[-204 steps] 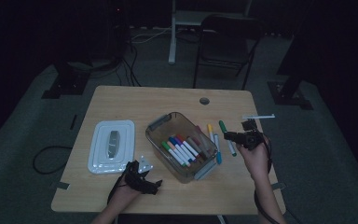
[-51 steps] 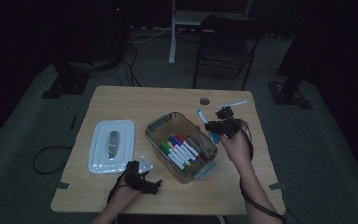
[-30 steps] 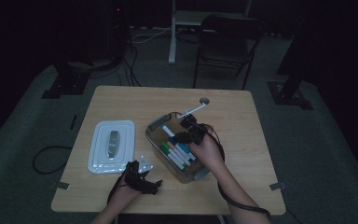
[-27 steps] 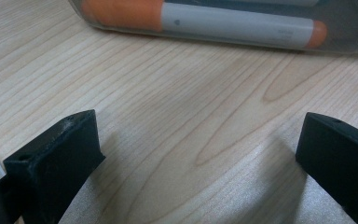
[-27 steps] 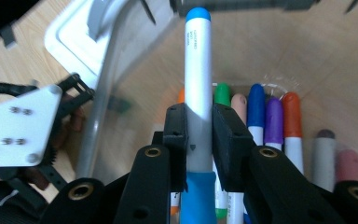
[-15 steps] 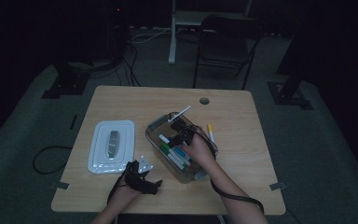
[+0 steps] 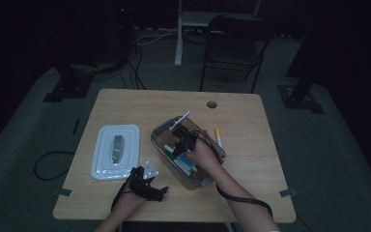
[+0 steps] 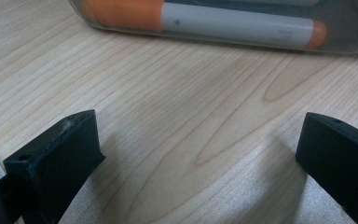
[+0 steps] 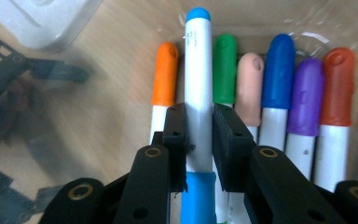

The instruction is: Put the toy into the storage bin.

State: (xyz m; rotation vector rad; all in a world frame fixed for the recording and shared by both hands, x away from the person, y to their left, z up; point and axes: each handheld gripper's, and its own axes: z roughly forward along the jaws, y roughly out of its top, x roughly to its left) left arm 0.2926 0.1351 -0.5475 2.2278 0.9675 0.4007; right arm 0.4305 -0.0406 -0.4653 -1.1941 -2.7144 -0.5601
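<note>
Down at center frame, the right gripper (image 9: 199,140) pinches a light-blue marker (image 9: 198,79) over the clear bin (image 7: 160,145); left gripper (image 8: 200,154) sits spread wide on the table (image 8: 168,121).

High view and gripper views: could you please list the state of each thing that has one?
Clear plastic box: open, holding markers.
White lid: off, flat on the wooden table.
Light-blue marker: clamped, over the box.
Right gripper: shut on it.
Left gripper: open, empty.
Yellow marker: lying outside the box.
</note>
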